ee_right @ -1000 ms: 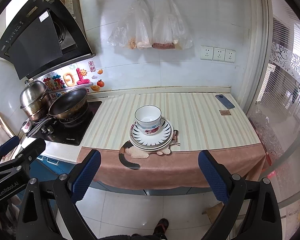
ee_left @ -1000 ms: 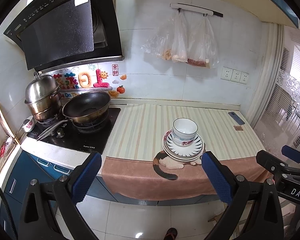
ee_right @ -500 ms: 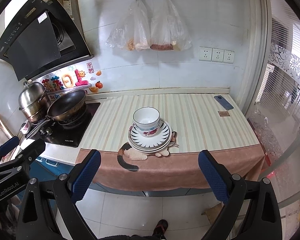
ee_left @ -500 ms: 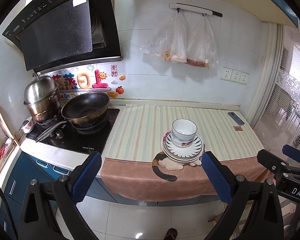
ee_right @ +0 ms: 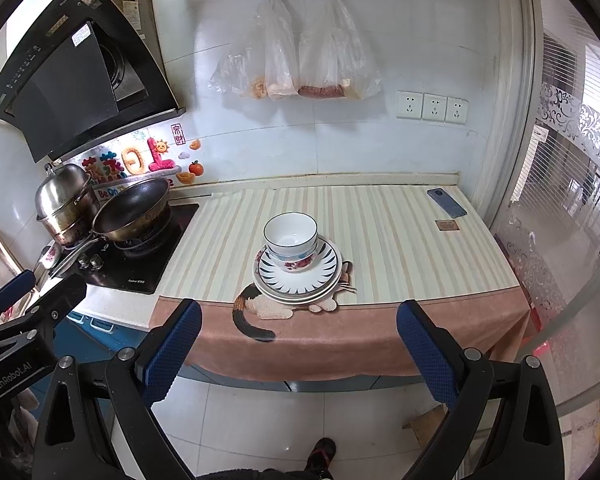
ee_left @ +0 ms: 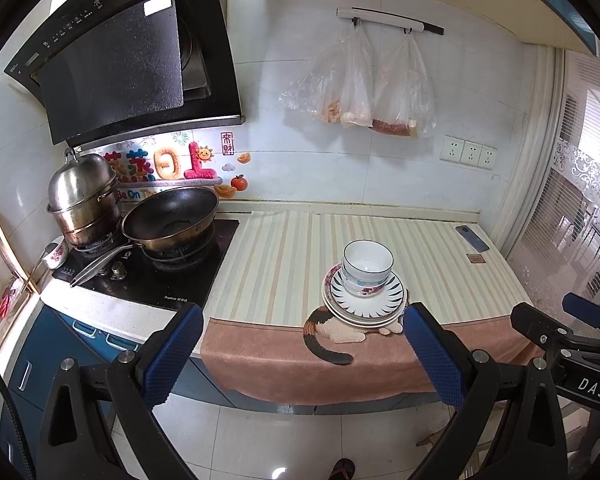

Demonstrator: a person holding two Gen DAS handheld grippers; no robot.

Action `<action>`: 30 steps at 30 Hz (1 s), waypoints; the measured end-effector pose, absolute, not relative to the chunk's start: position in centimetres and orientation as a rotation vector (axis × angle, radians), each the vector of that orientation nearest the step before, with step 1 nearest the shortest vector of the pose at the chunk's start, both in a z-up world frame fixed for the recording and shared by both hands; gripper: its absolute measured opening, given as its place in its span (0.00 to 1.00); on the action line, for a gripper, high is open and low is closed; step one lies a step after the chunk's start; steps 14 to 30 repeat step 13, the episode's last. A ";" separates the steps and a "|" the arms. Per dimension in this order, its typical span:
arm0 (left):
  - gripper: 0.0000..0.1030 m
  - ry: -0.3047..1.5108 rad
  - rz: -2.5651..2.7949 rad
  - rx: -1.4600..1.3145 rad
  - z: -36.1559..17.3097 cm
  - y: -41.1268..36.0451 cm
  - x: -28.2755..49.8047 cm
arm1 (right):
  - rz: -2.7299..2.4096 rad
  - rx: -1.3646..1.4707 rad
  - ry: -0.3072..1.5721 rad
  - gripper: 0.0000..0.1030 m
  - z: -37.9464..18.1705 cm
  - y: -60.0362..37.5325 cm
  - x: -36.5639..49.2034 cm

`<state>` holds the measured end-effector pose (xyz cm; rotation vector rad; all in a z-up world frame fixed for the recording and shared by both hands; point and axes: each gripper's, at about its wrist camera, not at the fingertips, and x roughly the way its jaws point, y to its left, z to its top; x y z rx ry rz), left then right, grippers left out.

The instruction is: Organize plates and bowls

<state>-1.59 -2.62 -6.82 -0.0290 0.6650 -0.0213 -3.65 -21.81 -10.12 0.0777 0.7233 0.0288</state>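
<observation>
White bowls (ee_left: 367, 266) (ee_right: 291, 241) sit nested on a stack of plates (ee_left: 364, 306) (ee_right: 298, 280), the top plate edged with dark petal marks. The stack rests near the front of the striped counter (ee_left: 284, 256) (ee_right: 384, 236), partly over a cat picture on the cloth. My left gripper (ee_left: 304, 352) is open and empty, held well in front of the counter over the floor. My right gripper (ee_right: 300, 350) is open too, empty, and equally far back. Each view catches the other gripper at its edge.
A stove (ee_left: 148, 276) on the left carries a wok (ee_left: 172, 220) and a steel steamer pot (ee_left: 82, 198), under a black hood (ee_left: 128, 64). A phone (ee_right: 446, 202) lies at the counter's back right. Plastic bags (ee_right: 296, 64) hang on the wall. A foot (ee_right: 322, 452) stands on the tiled floor.
Both views have drifted slightly back from the counter; the stack looks a little farther away. Both grippers stay open and the dishes have not moved.
</observation>
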 end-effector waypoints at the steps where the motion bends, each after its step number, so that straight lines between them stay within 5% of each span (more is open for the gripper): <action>1: 1.00 0.666 -0.022 -0.030 -6.8 -2.6 -1.6 | 0.028 0.074 0.724 0.97 -10.1 -21.8 -3.6; 30: 1.00 0.667 -0.017 -0.015 -7.0 -3.2 -1.5 | 0.028 0.076 0.730 0.97 -10.6 -21.6 -3.6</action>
